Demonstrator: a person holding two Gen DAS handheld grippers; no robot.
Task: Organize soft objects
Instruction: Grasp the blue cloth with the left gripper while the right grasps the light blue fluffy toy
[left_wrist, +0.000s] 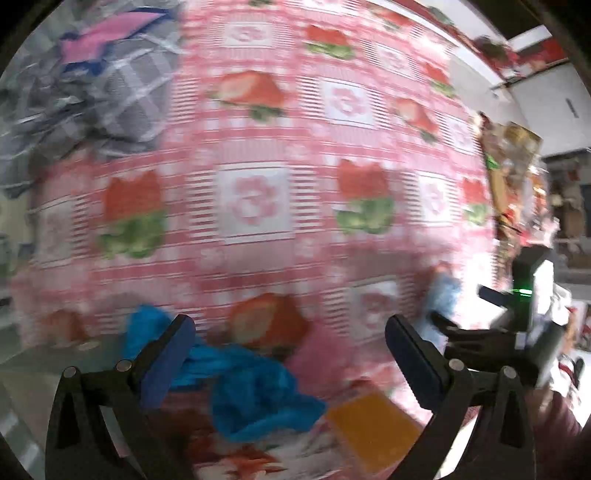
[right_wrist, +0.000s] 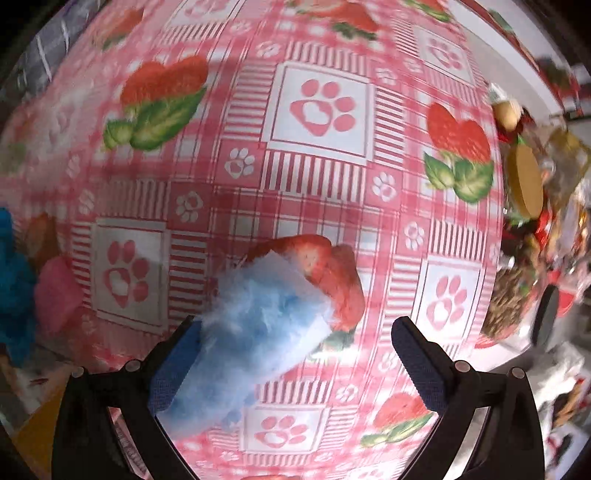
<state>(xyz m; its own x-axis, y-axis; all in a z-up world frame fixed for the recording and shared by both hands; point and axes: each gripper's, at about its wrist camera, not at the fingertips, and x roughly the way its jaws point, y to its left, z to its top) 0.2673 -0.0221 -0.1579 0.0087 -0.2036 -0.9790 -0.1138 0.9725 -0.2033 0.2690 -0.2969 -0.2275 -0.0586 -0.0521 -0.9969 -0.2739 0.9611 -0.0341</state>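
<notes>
A fluffy light-blue cloth (right_wrist: 251, 332), feathery at its edges and backed by a flat pale panel, is lying against the left finger's blue pad (right_wrist: 173, 363) of the right gripper (right_wrist: 295, 362). That gripper's jaws are standing wide apart, and the far pad is well clear of the fabric; whether the cloth is resting on the table or hanging from the pad cannot be told. Further left in the right wrist view, a soft pink lump (right_wrist: 57, 291) and a shaggy deep-blue mass (right_wrist: 13, 284) are sitting side by side near the edge.

In the left wrist view, heavily blurred, a crumpled bright-blue cloth (left_wrist: 255, 387) is bunching up between the open fingers of the left gripper (left_wrist: 291, 365), touching the left pad; the jaws are spread, not closed on it. Just beside it a flat orange rectangle (left_wrist: 373, 432) is lying. The other gripper is showing at the right with the pale-blue fluff beside it.

Everything is resting on a glossy tablecloth (right_wrist: 321, 177) printed with red-and-white gingham, strawberries and paw prints. A rumpled grey plaid fabric (left_wrist: 122, 99) with a pink and navy piece (left_wrist: 107, 40) on top is heaped at the far left corner.
</notes>
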